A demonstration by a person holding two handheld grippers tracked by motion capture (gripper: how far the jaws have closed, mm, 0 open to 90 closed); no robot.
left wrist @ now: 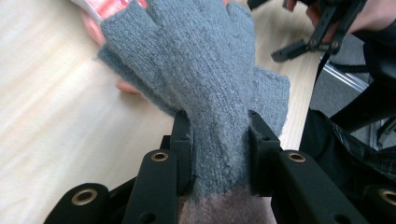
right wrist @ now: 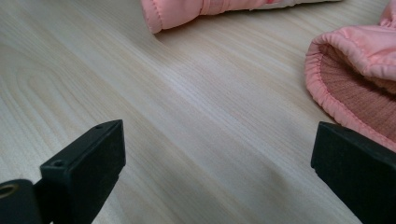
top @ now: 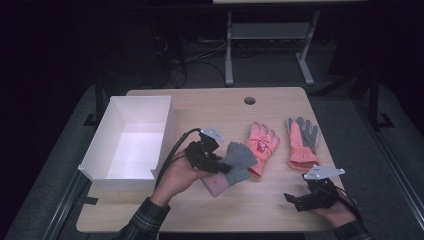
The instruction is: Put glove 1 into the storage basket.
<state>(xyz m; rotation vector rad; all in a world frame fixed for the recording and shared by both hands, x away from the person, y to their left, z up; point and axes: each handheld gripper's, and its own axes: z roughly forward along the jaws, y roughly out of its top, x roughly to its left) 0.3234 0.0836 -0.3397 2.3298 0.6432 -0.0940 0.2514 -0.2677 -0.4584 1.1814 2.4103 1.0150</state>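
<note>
High view: my left gripper pinches the grey glove at its cuff, fingers pointing 2 o'clock, box at 9. Left gripper view: jaws clamp the glove, long axis straight ahead. Right gripper view: right gripper wide, empty, pink glove at 2 o'clock.

Wooden table: box, 2 pink gloves

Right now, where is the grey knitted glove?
In the high view, the grey knitted glove is held in the left gripper, just left of the pink glove and right of the white box.
</note>
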